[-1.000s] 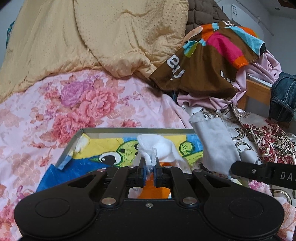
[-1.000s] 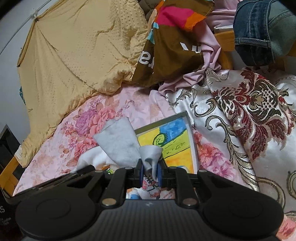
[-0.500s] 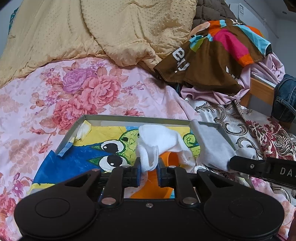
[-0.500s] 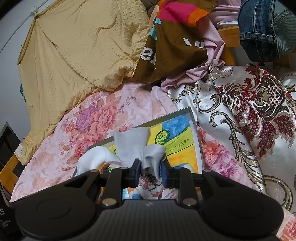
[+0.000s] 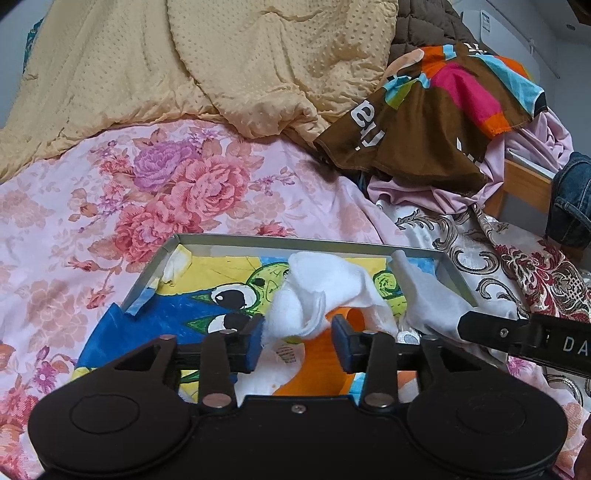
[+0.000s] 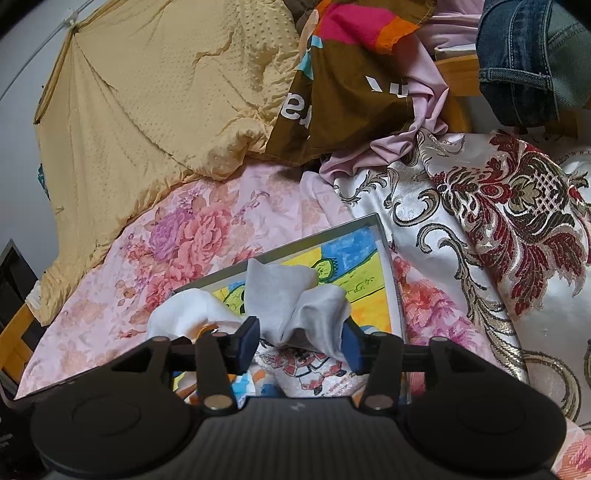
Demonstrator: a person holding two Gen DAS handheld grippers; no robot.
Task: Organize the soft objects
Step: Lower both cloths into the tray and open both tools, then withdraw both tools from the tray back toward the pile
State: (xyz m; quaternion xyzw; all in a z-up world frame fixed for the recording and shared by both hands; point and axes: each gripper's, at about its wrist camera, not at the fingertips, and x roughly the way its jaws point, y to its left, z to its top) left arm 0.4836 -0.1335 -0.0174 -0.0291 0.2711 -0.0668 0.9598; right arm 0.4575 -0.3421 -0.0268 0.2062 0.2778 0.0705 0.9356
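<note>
Opening over the tray (image 5: 295, 245), the left gripper (image 5: 297, 339) and right gripper (image 6: 300, 341) release the white cloth (image 5: 325, 291) and grey cloth (image 6: 295, 299) there, clothes beyond untouched.

Bedroom: floral bedsheet (image 5: 110, 221), heaped clothes (image 5: 436, 122)

Grey wall (image 6: 18, 74) behind cluttered bed, wooden frame (image 5: 517, 188), white air conditioner (image 5: 498, 26) high up.
</note>
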